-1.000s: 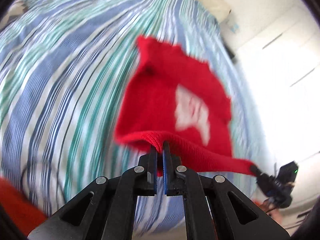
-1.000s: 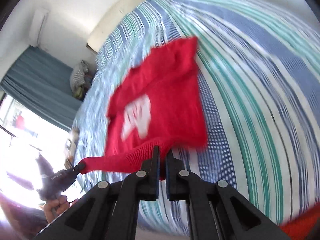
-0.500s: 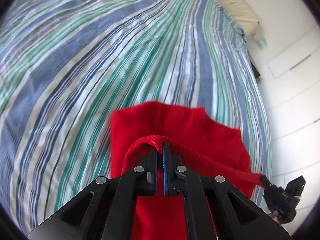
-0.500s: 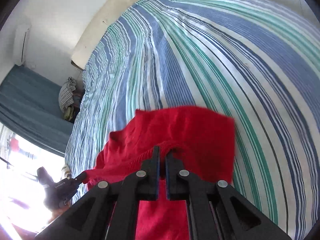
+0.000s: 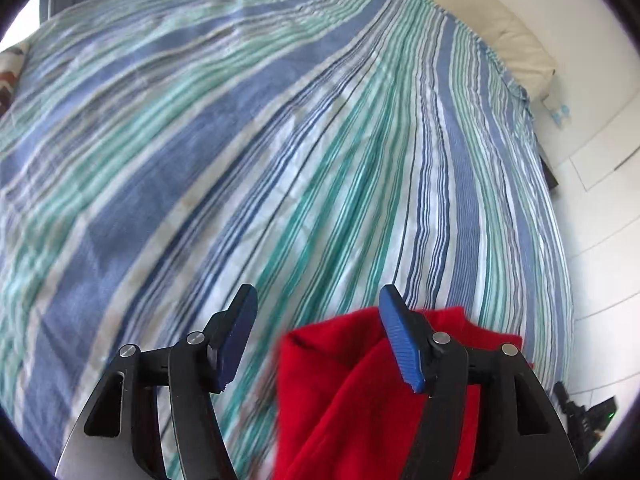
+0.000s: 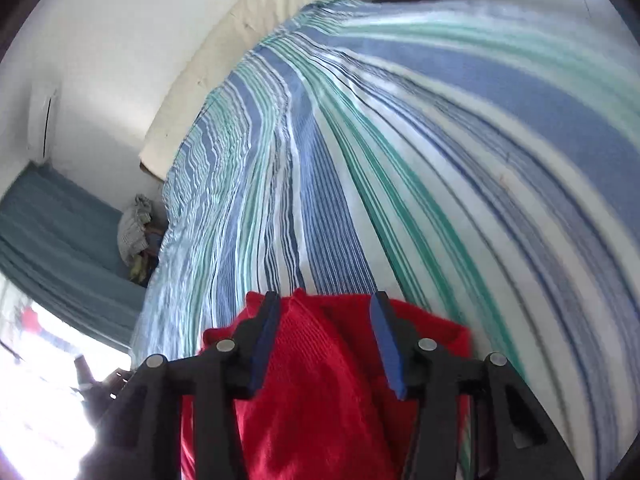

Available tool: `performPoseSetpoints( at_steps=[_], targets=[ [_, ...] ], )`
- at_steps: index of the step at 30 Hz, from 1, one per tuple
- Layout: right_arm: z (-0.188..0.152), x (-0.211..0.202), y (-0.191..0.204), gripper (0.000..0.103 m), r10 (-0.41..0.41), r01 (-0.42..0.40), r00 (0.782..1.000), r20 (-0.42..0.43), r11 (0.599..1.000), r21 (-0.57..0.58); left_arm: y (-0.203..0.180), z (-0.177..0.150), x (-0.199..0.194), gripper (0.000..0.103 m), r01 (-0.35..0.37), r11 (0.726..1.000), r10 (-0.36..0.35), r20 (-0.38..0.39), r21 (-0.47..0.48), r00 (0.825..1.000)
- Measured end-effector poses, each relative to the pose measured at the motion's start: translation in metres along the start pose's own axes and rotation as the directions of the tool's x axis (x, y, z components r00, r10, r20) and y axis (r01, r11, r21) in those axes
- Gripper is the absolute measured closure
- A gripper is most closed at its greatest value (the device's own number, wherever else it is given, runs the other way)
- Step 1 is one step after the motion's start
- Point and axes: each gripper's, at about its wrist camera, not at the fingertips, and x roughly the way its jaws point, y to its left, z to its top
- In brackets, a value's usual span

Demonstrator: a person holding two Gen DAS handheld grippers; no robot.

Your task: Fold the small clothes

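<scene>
The red sweater (image 6: 320, 392) lay on the striped bedspread (image 5: 280, 160) directly under the wide-open right gripper (image 6: 324, 340), while the equally released left gripper (image 5: 316, 336) stood off its left edge.

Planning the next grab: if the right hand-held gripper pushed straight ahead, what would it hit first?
Probably the red garment lying between the open fingers of the right hand-held gripper; past its edge comes the striped bedspread. Depth is unclear.

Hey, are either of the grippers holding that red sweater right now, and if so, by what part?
Nothing is held. The left gripper and right gripper both stand open above the red sweater on the striped bedspread.
</scene>
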Motion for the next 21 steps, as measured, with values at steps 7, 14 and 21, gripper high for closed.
performPoseSetpoints(
  at_steps=[7,14,21],
  targets=[
    [-0.080,-0.030,0.052,0.055,0.110,-0.200,0.952,-0.285,0.930,-0.310,0.000,-0.103,-0.040,0.025,-0.014,0.966,0.018,-0.013,0.257,1.000],
    [-0.141,-0.077,-0.004,0.064,-0.223,0.142,0.961,-0.162,0.903,-0.405,0.032,-0.229,-0.082,0.025,-0.051,0.944,0.071,-0.050,0.327,0.996],
    [-0.212,-0.139,0.011,0.054,-0.234,0.179,0.969,-0.083,0.890,-0.420,0.030,-0.311,-0.106,0.014,-0.081,0.925,0.093,-0.015,0.370,0.996]
  ],
)
